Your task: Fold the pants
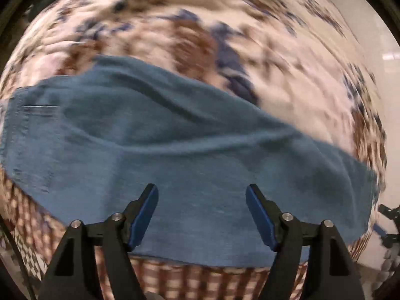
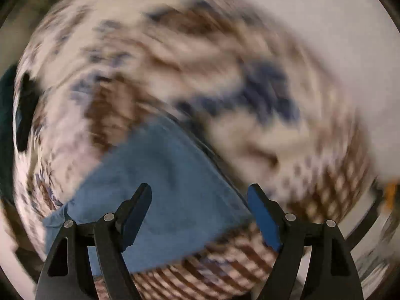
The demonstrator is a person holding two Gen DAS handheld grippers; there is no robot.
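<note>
Left wrist view shows the pants (image 1: 175,150), blue denim, lying across a patterned cloth (image 1: 287,57) in brown, blue and white, with a pocket seam (image 1: 40,107) toward the left of the frame and several soft ridges running through the fabric. The left gripper (image 1: 202,200) hangs over the near edge of the denim with its jaws spread wide and nothing between them. From the right wrist view, one end or corner of the pants (image 2: 170,175) reaches up between the fingers of the right gripper (image 2: 199,200), which is likewise wide open and holds nothing. Both views are smeared by motion, so exact edges are hard to place. The chief risk, as I judge it, is a poor pinch: closing on the denim while moving fast could catch only the top layer, or snag the cloth beneath along with it, and a fold would then drag the cloth or leave the layers skewed. The ridges already in the fabric could get pressed into the fold. The pants also lie close to the table's near edge, so a pull toward the person might slide them off.
</note>
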